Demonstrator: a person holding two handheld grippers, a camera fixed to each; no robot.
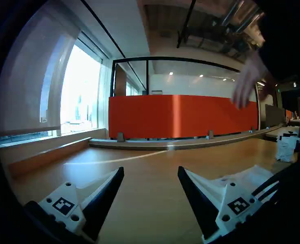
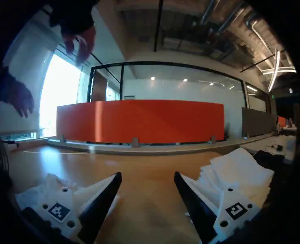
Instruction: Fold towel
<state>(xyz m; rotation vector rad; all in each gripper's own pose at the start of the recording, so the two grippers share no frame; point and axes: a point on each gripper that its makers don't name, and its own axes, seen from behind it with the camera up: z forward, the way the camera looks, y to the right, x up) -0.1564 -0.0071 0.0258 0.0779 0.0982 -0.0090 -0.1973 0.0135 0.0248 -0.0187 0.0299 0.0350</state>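
Fingers (image 1: pixel 105 198) of left gripper (image 1: pixel 150 168) apart, holding nothing, low over wooden table (image 1: pixel 150 211). Right gripper (image 2: pixel 147 174) fingers also apart, empty. Square black-and-white marker (image 2: pixel 59 211) on each finger. Folded white towels (image 2: pixel 241 166) stacked beside right finger; crumpled towel (image 2: pixel 44 185) beside left.

I see white folded towels (image 2: pixel 239 168) neatly stacked on the wood table (image 2: pixel 146 199), lower right in the right gripper view. A second white crumpled towel (image 2: pixel 46 185) lies bunched up, lower left, well apart.
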